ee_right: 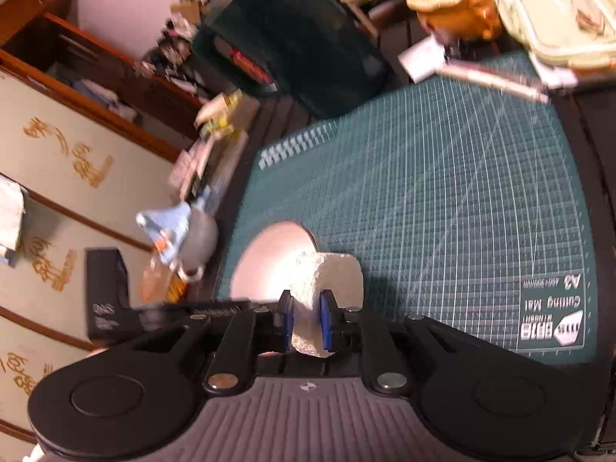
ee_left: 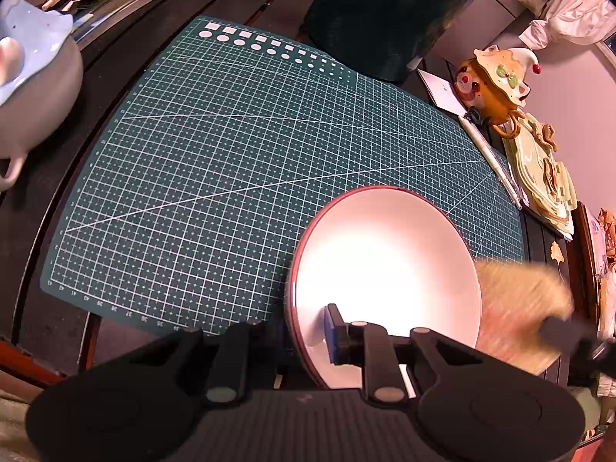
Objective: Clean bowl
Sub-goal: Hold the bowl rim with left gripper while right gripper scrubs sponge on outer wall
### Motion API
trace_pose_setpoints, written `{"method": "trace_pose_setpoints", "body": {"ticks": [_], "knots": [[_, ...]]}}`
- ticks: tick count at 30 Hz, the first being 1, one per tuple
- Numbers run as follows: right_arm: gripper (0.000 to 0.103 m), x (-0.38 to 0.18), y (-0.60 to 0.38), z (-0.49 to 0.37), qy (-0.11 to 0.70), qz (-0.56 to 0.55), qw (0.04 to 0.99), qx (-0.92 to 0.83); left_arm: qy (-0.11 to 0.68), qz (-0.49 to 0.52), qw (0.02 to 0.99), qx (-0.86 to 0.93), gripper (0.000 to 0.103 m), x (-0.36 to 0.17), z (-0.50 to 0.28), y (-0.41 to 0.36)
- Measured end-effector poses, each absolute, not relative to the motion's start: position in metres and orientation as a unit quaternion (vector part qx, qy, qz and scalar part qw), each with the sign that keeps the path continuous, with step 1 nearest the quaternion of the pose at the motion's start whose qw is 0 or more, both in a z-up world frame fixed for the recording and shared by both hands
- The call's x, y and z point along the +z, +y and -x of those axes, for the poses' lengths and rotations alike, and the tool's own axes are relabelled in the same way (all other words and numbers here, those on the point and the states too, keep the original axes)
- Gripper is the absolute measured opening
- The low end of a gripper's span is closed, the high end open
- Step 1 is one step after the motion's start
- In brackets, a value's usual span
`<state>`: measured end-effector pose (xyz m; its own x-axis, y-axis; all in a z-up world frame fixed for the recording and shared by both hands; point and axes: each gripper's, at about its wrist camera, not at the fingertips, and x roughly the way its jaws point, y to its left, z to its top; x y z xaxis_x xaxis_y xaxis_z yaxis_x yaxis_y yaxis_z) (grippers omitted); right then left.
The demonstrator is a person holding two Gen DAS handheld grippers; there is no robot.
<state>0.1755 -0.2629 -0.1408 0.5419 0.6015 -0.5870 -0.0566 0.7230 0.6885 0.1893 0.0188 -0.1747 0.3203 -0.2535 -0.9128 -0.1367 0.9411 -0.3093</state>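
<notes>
**mat_lurker:** White glaze with a reddish-brown rim, that's your bowl (ee_left: 385, 269) in the left wrist view. It's tipped up on edge over the near right corner of the green cutting mat (ee_left: 238, 161), open face turned toward the lens and a bit to the right. Your left gripper (ee_left: 308, 331) has its jaws nearly together, pinching the near rim: one blue pad (ee_left: 333, 333) sits inside on the white, the other finger is hidden behind the wall. A blurry tan sponge (ee_left: 519, 300) hangs just off the bowl's right edge. Touching the rim or not? I can't tell, too smeared.

**bench_owl:** Agreed. Pale, coarse foam is the main thing in the right wrist view. Your right gripper (ee_right: 306, 321) is squeezed onto the sponge (ee_right: 327, 281), blue pads on both flanks, with the free end sticking forward past the fingertips. From there the bowl (ee_right: 265, 265) lies ahead and slightly left, its lit hollow showing just behind the sponge.

**mat_lurker:** So the sponge hand is the one that travels?

**bench_owl:** I'd say so. Your left is only the holder. The hollow faces the sponge side, so my guess is you push forward and left into the cavity. Watch the rim grip, it looks thin.
</notes>
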Motion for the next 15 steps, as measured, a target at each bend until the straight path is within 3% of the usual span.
{"method": "trace_pose_setpoints", "body": {"ticks": [2,9,15], "knots": [[0.013,-0.135,-0.263,-0.177,0.414,-0.320,0.830,0.194,0.582,0.168,0.795,-0.037,0.019,-0.175,-0.189,0.019],[0.013,-0.159,-0.258,-0.184,0.475,-0.316,0.799,0.192,0.582,0.167,0.795,-0.036,0.019,-0.175,-0.189,0.019],[0.013,-0.142,-0.269,-0.178,0.424,-0.344,0.815,0.193,0.583,0.165,0.795,-0.038,0.019,-0.175,-0.191,0.020]]}}
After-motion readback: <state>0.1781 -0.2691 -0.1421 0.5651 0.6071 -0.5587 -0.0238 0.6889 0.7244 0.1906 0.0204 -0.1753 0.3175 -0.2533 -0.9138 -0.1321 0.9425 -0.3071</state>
